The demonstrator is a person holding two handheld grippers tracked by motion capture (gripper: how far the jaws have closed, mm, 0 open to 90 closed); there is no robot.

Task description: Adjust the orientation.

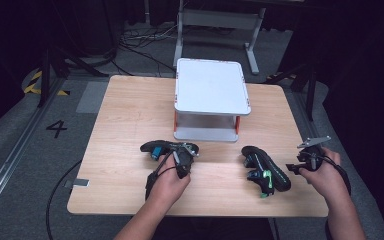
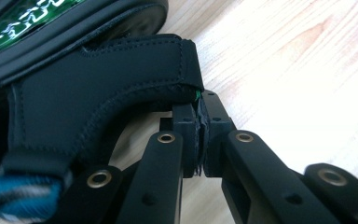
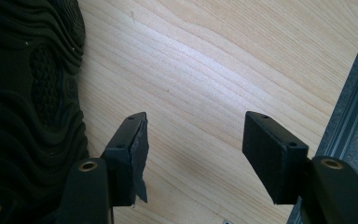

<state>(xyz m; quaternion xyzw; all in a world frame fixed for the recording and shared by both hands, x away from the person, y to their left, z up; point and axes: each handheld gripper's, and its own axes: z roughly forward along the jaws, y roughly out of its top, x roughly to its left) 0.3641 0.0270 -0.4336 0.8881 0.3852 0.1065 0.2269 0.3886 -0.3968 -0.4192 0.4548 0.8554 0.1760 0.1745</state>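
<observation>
My left gripper (image 2: 199, 135) pinches the left shoe's (image 1: 161, 148) strap at centre frame; my right gripper (image 3: 193, 154), spread, sits right of the other shoe (image 1: 266, 170).

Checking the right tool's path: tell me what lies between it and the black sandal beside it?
Bare light wooden tabletop. In the right gripper view the open right tool sits just beside the black sandal's ridged sole.

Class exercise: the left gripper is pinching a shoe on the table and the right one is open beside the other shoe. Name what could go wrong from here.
1. The left gripper pinches only the thin edge of the left shoe; lifted, the shoe might slip free.
2. The right shoe lies near the table front edge; a nudge from the open right gripper might push it off.
</observation>
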